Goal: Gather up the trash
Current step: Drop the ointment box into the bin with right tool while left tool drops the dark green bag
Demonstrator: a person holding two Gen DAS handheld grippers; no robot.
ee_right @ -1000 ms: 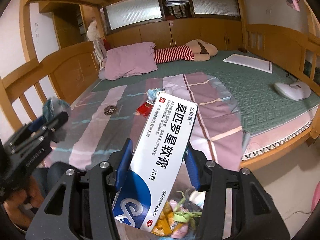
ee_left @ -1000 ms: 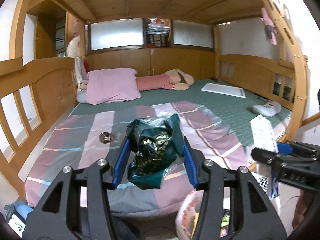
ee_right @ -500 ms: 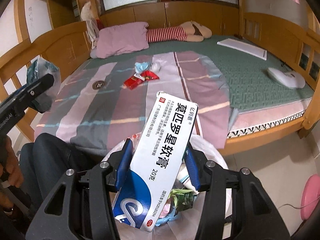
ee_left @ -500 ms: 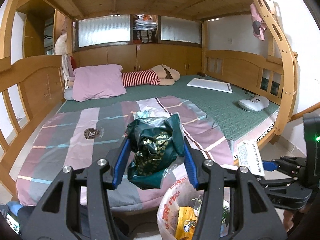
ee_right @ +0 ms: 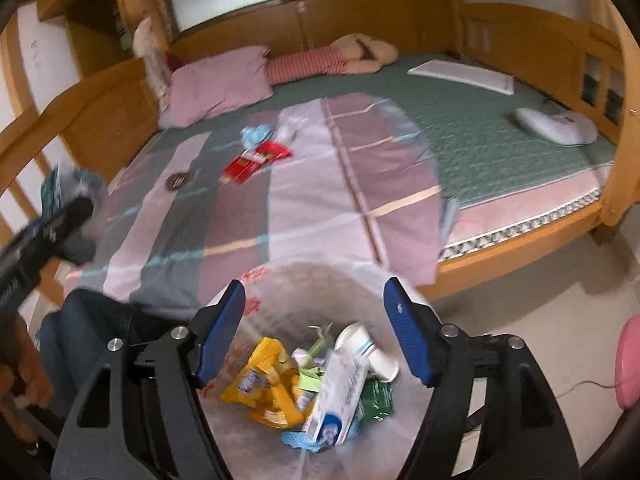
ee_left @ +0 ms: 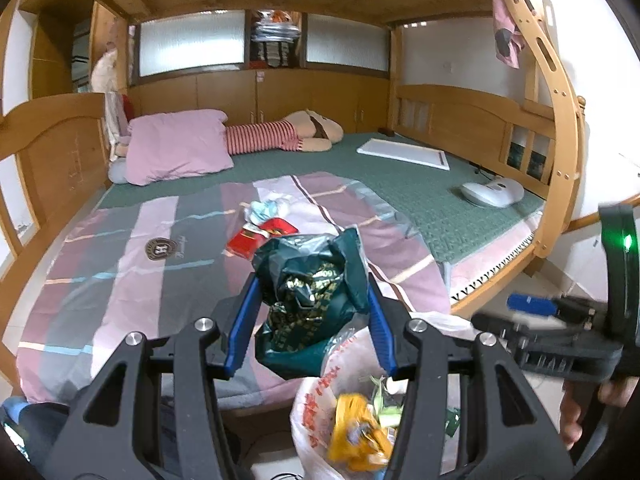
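Now the right gripper point(ee_right: 314, 332) has just been opening its jaws, wide apart with nothing between them; the white medicine box point(ee_right: 340, 400) lies in the trash bag point(ee_right: 288, 280) below. Meanwhile the left gripper point(ee_left: 310, 320) clamps a crumpled green wrapper point(ee_left: 308, 288) above the quilt's near edge point(ee_left: 120, 320). A red packet point(ee_left: 260, 236) lies mid-quilt.

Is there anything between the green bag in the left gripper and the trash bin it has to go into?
Nothing visible blocks it. The left gripper is shut on the crumpled green bag, and the bin's white liner gapes open just below and to the right. The right gripper, open and empty, hangs above that bin.
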